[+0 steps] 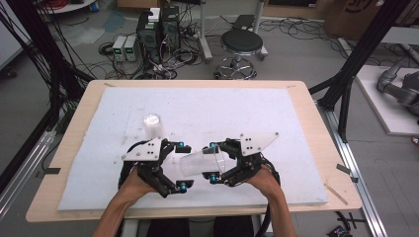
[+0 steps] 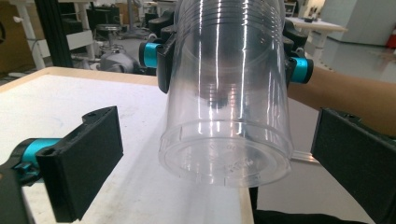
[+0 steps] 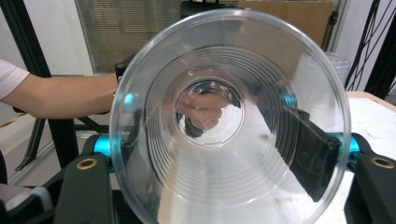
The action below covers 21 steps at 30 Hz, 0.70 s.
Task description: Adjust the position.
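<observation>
A clear plastic cup (image 1: 200,163) lies level in the air just above the white mat (image 1: 257,113), near the table's front edge. My right gripper (image 1: 213,162) is shut on it near its wide rim, one pad on each side. In the right gripper view the cup's mouth (image 3: 229,121) faces the camera, with the black pads (image 3: 310,154) pressed on its wall. My left gripper (image 1: 184,166) stands open around the cup's base (image 2: 224,163), and its two jaws stay clear of the cup on both sides. A second clear cup (image 1: 153,124) stands on the mat behind the left gripper.
The mat covers most of a wooden table (image 1: 316,123). Behind the table, on the floor, are a black stool (image 1: 241,47), computer boxes (image 1: 158,32) and loose cables. Black frame posts (image 1: 356,54) stand at the right and left.
</observation>
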Each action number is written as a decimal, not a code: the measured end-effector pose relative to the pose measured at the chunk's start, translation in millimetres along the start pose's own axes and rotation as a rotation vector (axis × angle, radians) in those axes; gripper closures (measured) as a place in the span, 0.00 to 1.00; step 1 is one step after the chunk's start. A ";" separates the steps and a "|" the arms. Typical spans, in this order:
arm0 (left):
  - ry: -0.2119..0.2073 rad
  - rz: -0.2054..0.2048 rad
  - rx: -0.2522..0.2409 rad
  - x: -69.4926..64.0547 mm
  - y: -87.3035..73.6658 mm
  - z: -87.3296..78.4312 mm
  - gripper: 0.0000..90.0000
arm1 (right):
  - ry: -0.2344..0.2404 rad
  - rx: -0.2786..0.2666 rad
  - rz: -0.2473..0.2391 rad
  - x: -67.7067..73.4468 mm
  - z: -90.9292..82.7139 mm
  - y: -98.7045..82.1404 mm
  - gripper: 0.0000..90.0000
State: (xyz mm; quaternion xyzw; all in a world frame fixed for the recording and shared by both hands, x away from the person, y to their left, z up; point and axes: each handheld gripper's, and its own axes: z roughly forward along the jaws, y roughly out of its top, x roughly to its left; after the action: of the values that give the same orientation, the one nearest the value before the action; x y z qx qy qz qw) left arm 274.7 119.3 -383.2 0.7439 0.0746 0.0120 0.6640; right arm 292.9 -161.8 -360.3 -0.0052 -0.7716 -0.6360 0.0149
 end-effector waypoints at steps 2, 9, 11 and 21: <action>0.010 0.003 0.003 -0.2 0.4 -1.1 0.02 | -0.002 -0.001 -0.003 -0.3 -0.3 0.0 0.35; 0.066 0.015 0.030 -4.8 0.1 -9.8 0.02 | -0.014 0.013 0.004 -0.1 -2.8 0.5 0.36; 0.096 0.025 0.040 -7.6 -1.0 -15.2 0.02 | -0.020 0.018 0.006 0.1 -4.7 0.8 0.36; 0.241 -0.011 0.079 -11.5 -18.6 -58.1 0.02 | -0.099 0.080 0.043 -3.7 -16.7 4.6 0.36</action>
State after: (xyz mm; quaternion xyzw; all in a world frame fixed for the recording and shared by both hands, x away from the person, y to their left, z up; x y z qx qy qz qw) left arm 254.8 177.2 -393.9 0.7623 0.1583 0.0947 0.6203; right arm 297.0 -177.3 -352.8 -0.0525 -0.7958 -0.6032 -0.0094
